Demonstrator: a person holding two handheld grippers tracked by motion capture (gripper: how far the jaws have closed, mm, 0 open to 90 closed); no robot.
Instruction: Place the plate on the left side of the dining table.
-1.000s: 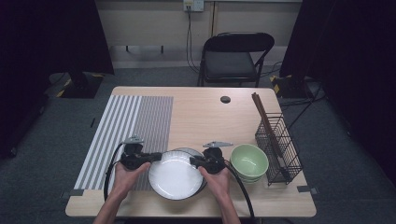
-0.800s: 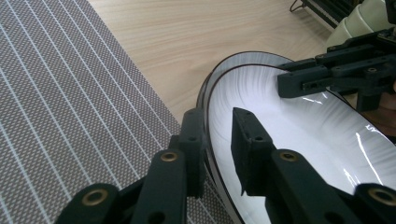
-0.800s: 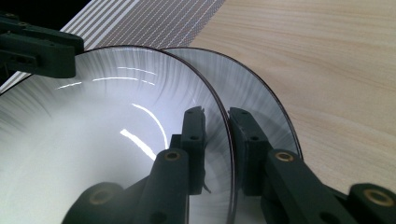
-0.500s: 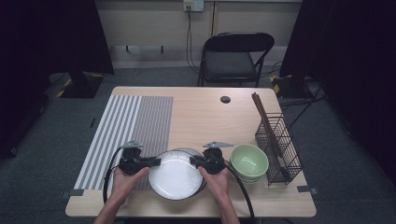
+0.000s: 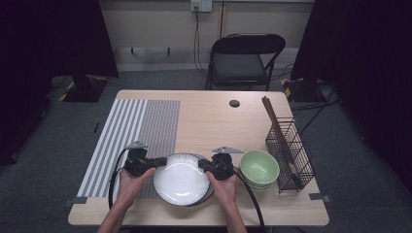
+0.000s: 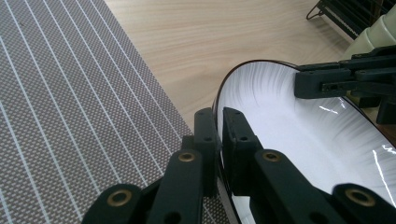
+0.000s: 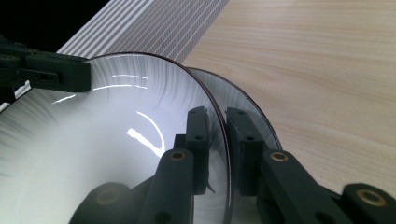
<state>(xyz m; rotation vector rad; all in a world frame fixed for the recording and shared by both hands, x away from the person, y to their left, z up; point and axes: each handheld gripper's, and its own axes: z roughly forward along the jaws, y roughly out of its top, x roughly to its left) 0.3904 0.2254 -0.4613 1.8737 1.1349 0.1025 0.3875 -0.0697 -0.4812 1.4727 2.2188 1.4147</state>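
Each gripper — left [image 5: 154, 163], right [image 5: 201, 165] — clamps opposite rims of the glazed plate [image 5: 180, 178]: rigid, slippery, breakable.

Both handheld grippers are matte black plastic: the left gripper [image 5: 144, 163] and right gripper [image 5: 214, 166] each carry a grey three-cornered plate and a trailing black cable. Brass-coloured rivets dot the jaws. Forearms bare, no sleeves.

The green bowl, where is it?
In the high view, the green bowl sits on the table near its front right, between the white plate on its left and the wire basket on its right.
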